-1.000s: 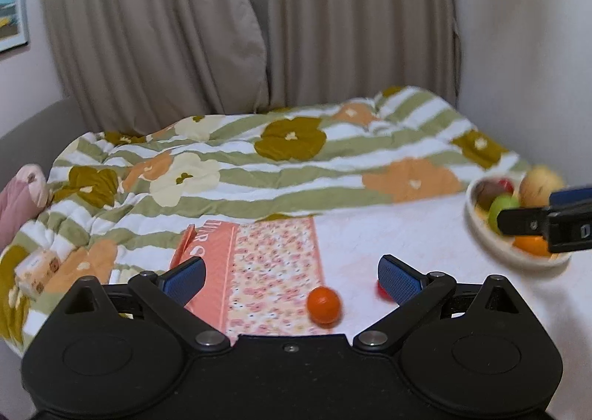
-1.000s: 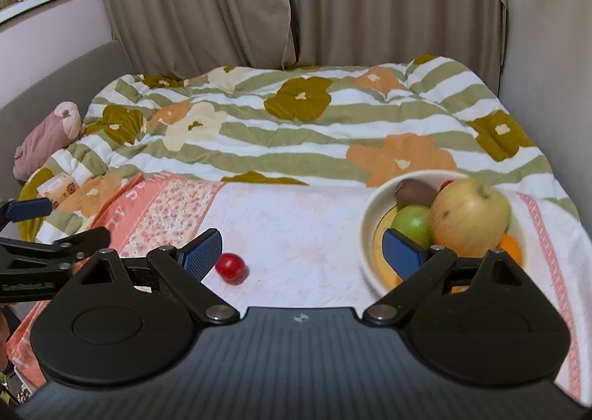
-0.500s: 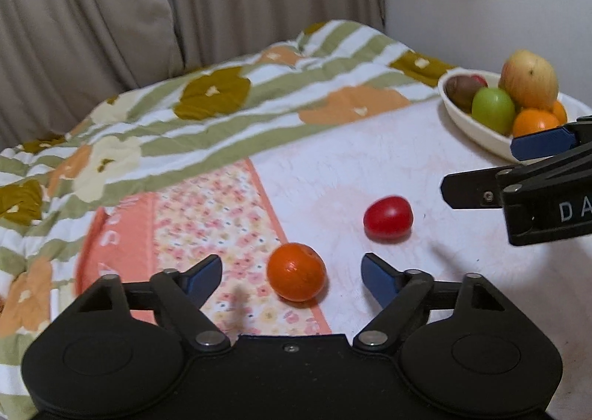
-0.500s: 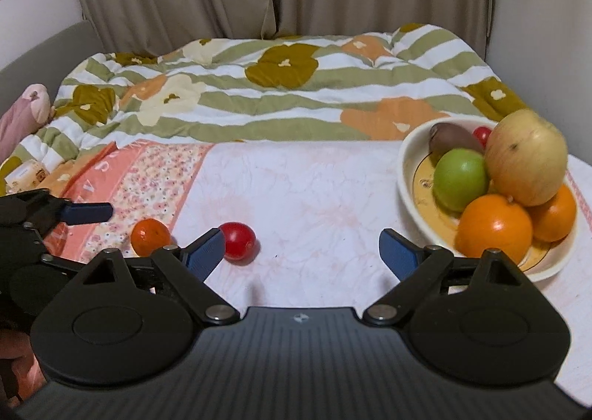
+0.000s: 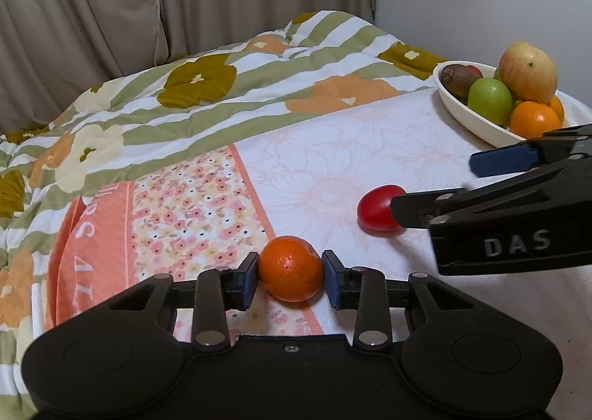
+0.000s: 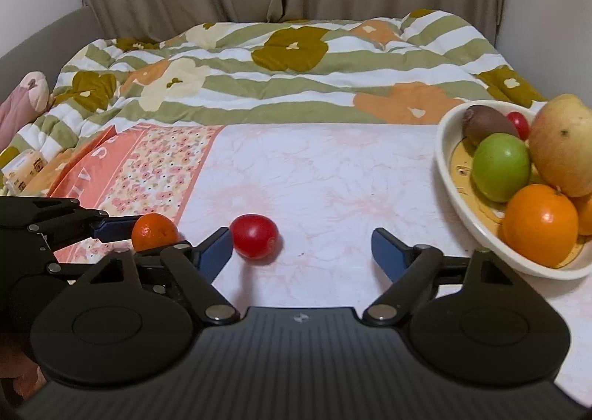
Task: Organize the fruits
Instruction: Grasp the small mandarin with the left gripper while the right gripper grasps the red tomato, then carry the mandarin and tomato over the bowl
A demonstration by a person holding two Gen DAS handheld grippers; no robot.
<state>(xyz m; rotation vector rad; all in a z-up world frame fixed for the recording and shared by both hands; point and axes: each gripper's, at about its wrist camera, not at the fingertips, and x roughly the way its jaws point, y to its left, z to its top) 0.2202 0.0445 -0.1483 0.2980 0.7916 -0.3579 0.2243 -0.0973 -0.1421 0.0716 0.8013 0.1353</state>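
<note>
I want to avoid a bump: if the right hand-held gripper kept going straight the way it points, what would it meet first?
Probably the sheet. The right hand-held gripper is open, angled down at bare cloth; the red tomato lies just inside its left finger, and might be clipped. Depth is uncertain.

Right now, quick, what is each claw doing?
Left claw: closed on the small orange.
Right claw: open, just been narrowing, holding nothing; the red fruit lies by one finger.
</note>
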